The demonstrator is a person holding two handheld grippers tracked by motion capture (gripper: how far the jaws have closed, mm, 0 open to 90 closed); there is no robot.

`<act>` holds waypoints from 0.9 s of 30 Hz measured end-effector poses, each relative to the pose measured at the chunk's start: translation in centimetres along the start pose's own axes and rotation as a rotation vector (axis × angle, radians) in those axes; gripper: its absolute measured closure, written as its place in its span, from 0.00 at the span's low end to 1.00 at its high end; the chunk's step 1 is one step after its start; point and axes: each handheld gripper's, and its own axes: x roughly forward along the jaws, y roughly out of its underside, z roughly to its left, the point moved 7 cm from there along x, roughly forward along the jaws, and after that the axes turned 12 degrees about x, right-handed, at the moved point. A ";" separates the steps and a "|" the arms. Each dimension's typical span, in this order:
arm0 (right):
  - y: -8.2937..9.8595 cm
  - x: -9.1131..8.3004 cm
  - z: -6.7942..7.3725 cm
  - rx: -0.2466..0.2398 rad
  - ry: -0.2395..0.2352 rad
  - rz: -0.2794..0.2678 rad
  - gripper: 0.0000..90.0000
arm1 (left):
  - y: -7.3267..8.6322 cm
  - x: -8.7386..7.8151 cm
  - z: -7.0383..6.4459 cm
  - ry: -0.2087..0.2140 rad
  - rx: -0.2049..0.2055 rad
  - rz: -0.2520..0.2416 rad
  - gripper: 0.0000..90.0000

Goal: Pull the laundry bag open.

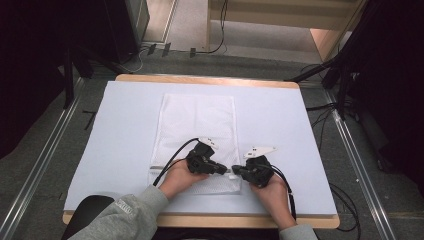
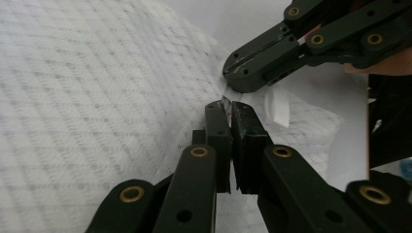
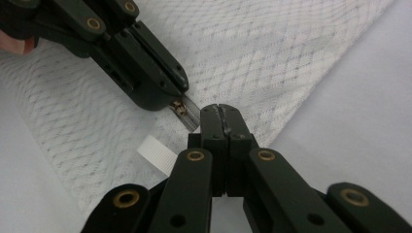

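A white mesh bag [image 1: 197,120] lies flat on the white table [image 1: 125,130], its zipper running across the near end. My left gripper [image 1: 225,170] comes in from the left and is shut on the metal zipper pull [image 3: 184,109], which sticks out from its tips. My right gripper [image 1: 235,171] meets it from the right, tip to tip, and is shut on the bag's edge fabric [image 2: 218,85], which puckers up toward it. In the left gripper view my left gripper [image 2: 226,104] pinches the zipper pull [image 2: 225,101]. In the right gripper view my right gripper [image 3: 224,114] is pressed together.
A small white ribbed tab [image 3: 155,154] sticks out of the bag beside the jaws. Bare table surface lies on both sides of the bag. Cables trail from both grippers toward the near edge. Rails and dark stands flank the table.
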 end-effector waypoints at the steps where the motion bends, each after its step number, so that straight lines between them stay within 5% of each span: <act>1: 0.0 0.0 0.0 -0.003 0.001 -0.002 1.00 | 0.0 0.0 0.0 0.003 -0.004 0.003 0.98; 27: 0.2 0.0 -0.1 -0.008 -0.025 -0.018 1.00 | 0.6 -2.1 0.6 0.034 -0.031 0.031 0.98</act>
